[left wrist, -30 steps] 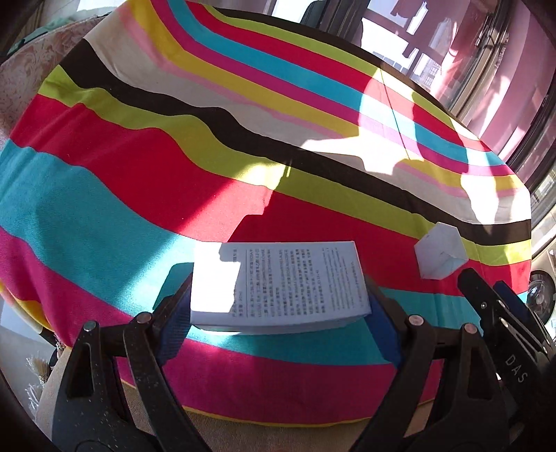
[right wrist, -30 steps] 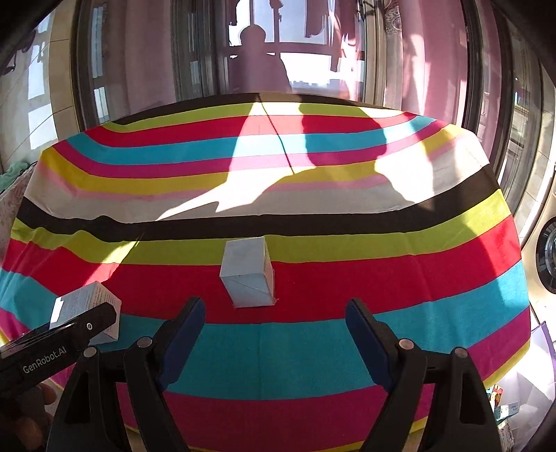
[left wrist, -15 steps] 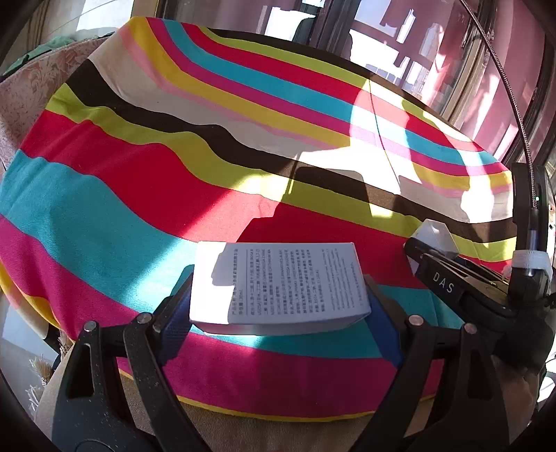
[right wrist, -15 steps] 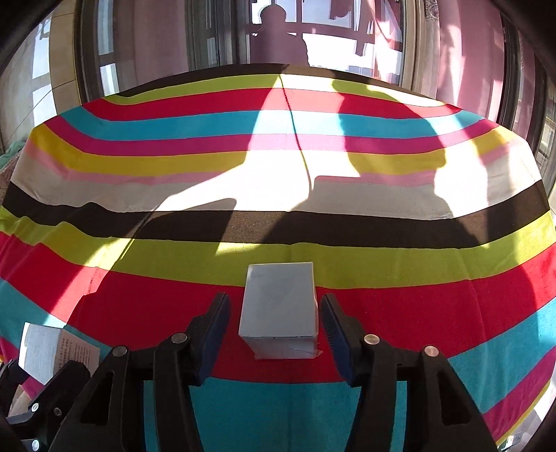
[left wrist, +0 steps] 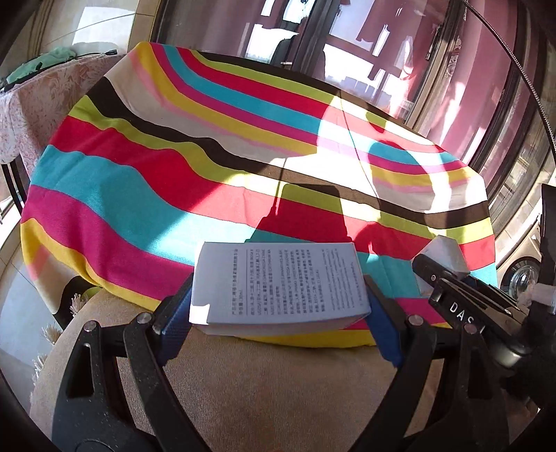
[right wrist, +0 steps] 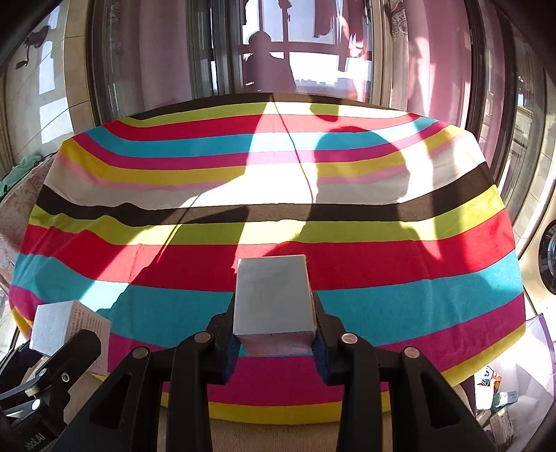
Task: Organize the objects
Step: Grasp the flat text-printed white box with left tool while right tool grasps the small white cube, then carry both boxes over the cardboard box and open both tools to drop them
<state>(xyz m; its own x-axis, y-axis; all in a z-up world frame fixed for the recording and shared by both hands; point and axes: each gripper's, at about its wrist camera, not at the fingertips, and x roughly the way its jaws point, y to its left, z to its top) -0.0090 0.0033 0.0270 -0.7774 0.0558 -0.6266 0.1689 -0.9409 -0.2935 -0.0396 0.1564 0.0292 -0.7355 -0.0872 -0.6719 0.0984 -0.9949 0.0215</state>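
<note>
White printed box [left wrist: 278, 283] clamped between left tongs [left wrist: 278, 313]; small grey box [right wrist: 272, 295] clamped in right tongs [right wrist: 274, 333].

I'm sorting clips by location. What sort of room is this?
Probably a home balcony or sunroom: big sunlit windows with clothes hanging, a striped tablecloth, and what looks like a washing machine door.

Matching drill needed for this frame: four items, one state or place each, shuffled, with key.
Items:
1. printed white box
2. plain grey box
3. striped cloth
4. clear bin

States:
A. covers the table
B. clamped in the right gripper
C. clamped in the left gripper
D. off the table's right edge, small packets inside

Pairs: 1-C, 2-B, 3-A, 4-D
</note>
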